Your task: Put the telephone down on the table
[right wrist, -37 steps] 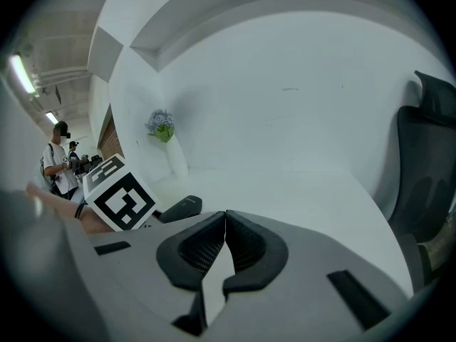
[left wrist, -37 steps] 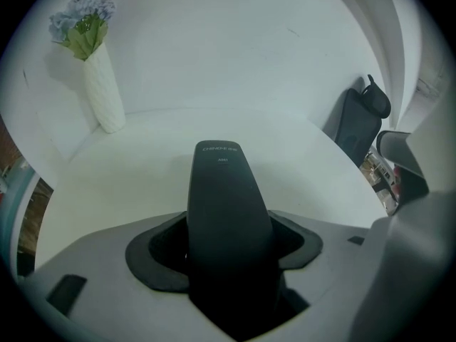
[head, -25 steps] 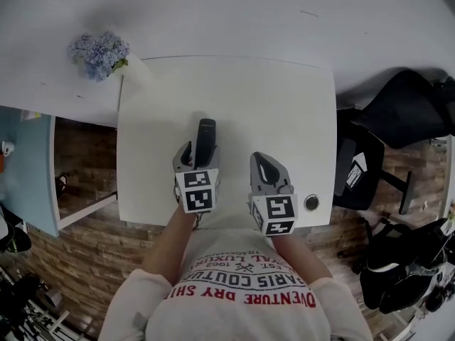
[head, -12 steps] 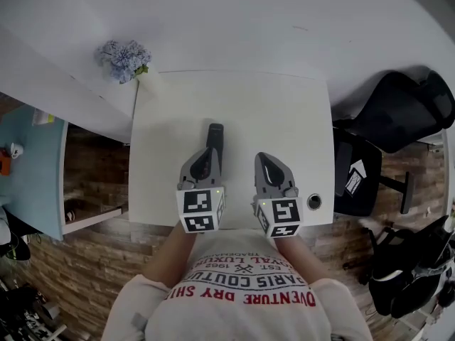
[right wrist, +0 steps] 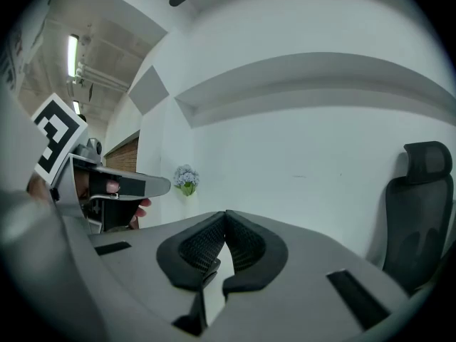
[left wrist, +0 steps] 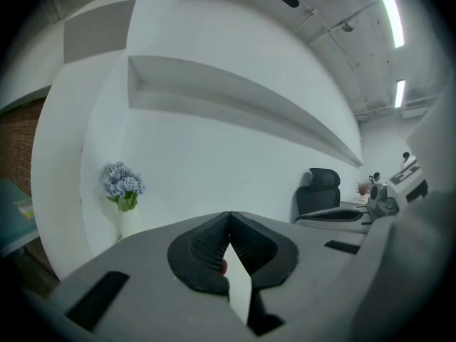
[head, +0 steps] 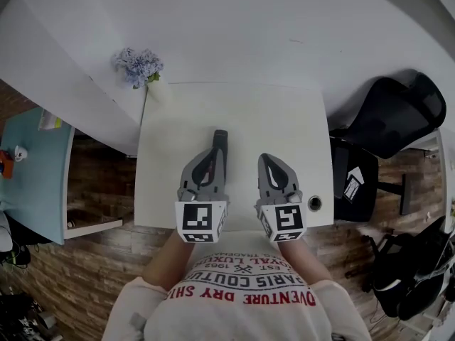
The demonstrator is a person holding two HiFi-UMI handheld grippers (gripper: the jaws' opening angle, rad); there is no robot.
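Note:
The black telephone (head: 221, 141) lies flat on the white table (head: 284, 119), its near end hidden under my left gripper (head: 211, 155). That gripper is lifted above the table just short of the phone, with its jaws shut on nothing. In the left gripper view its fingertips (left wrist: 229, 216) meet against the white wall. My right gripper (head: 265, 159) hovers beside it to the right, also shut and empty. The right gripper view shows its own tips (right wrist: 226, 214) touching and the left gripper (right wrist: 107, 187) at the left.
A vase of blue flowers (head: 141, 65) stands at the table's far left corner. A round cable port (head: 314, 203) sits at the near right edge. A black office chair (head: 398, 112) is to the right of the table. A white wall and shelf lie beyond.
The left gripper has let go of the telephone and closed its jaws. Both grippers have risen and drawn back toward the person. The telephone stays on the table.

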